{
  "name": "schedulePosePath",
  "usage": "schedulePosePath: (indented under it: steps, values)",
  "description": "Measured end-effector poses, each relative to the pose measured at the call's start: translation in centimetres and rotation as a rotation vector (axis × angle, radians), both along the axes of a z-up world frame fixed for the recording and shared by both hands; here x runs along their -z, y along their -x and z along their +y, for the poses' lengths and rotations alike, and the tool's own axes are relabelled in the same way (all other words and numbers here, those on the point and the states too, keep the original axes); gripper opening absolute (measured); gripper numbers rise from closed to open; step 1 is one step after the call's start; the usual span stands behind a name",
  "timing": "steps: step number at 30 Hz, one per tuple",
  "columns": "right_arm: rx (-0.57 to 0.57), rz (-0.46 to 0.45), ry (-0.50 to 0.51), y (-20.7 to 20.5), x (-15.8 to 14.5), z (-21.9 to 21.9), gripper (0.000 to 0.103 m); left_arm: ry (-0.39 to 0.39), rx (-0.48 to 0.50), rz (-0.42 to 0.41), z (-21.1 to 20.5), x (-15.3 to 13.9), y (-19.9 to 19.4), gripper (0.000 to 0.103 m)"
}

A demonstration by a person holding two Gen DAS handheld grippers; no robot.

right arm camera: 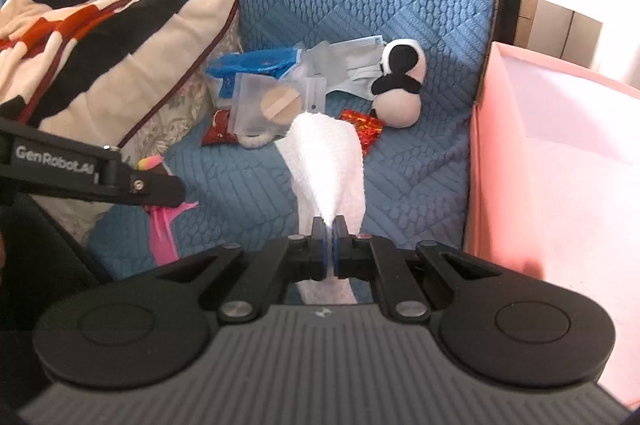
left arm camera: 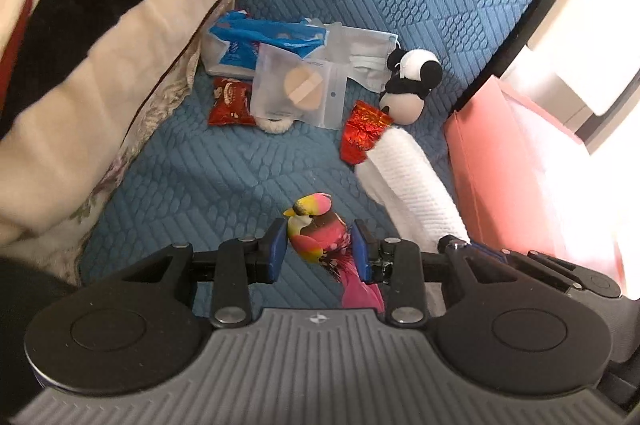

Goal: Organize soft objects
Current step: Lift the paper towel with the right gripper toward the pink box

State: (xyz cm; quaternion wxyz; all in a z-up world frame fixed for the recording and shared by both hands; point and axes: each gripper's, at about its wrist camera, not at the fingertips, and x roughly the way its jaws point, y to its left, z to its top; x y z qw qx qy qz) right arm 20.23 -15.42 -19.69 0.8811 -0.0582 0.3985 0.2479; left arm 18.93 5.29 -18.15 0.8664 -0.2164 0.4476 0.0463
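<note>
My left gripper (left arm camera: 319,249) is shut on a pink and yellow toy bird (left arm camera: 316,233) and holds it above the blue sofa seat (left arm camera: 192,177). My right gripper (right arm camera: 329,243) is shut on a white cloth (right arm camera: 328,161), which hangs forward from its tips; the cloth also shows in the left wrist view (left arm camera: 408,181). A panda plush (left arm camera: 408,81) (right arm camera: 398,85) lies at the back of the seat beside a red foil wrapper (left arm camera: 362,131) (right arm camera: 365,131). The left gripper's arm (right arm camera: 92,173) shows at the left of the right wrist view.
A pile at the back holds a blue packet (left arm camera: 260,37), a clear pouch with a puff (left arm camera: 298,85), a face mask (left arm camera: 368,53) and a red snack bag (left arm camera: 232,101). A striped blanket (left arm camera: 80,25) fills the left. A pink box (right arm camera: 560,165) stands at right.
</note>
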Motion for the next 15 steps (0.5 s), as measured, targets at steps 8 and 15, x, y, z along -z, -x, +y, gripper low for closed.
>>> schedulePosePath:
  steps: [8,15]
  values:
    - [0.016,-0.026,-0.006,0.9,-3.9,-2.1,0.007,0.05,0.001,-0.005,-1.7,-2.4,0.9,0.04]
    - [0.062,-0.082,-0.019,0.5,-8.4,-3.6,0.007,-0.004,0.047,-0.049,-3.5,-6.6,-0.2,0.04]
